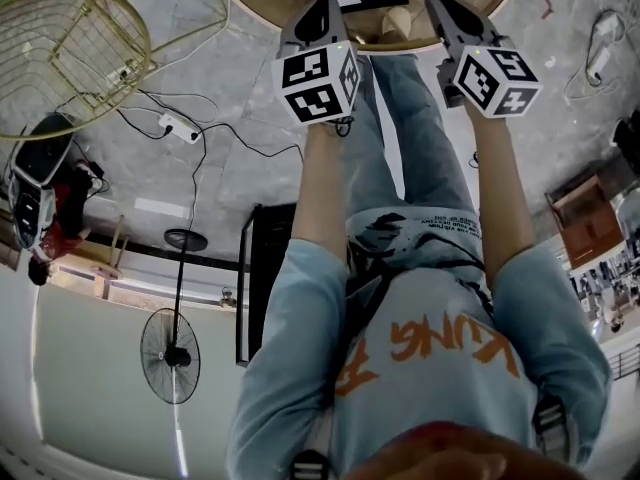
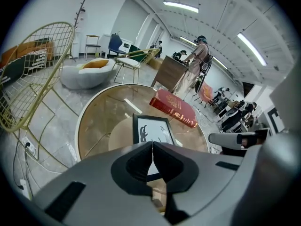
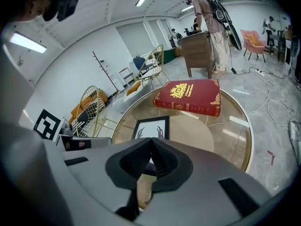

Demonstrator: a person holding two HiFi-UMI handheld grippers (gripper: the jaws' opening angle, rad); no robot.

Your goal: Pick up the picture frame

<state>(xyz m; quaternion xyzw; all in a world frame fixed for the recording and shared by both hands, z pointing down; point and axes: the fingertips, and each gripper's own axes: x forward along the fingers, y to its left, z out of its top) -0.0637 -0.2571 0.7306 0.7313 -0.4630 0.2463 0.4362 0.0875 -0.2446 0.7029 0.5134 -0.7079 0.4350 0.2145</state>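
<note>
We see a big round glass surface. The head view shows only its near edge, but both gripper views show almost all of it. A gold wire chair stands beside it on the left. Only the head view shows a black standing fan. Only the gripper views show the red book, which lies flat on the far side of the surface. The picture frame lies flat on the surface too, nearer to us than the book and apart from it. Our left claw is closed tight with nothing in it. Our right claw is closed and empty too. Both claws point down at the near side of the surface, and the frame shows just past their tips.
</note>
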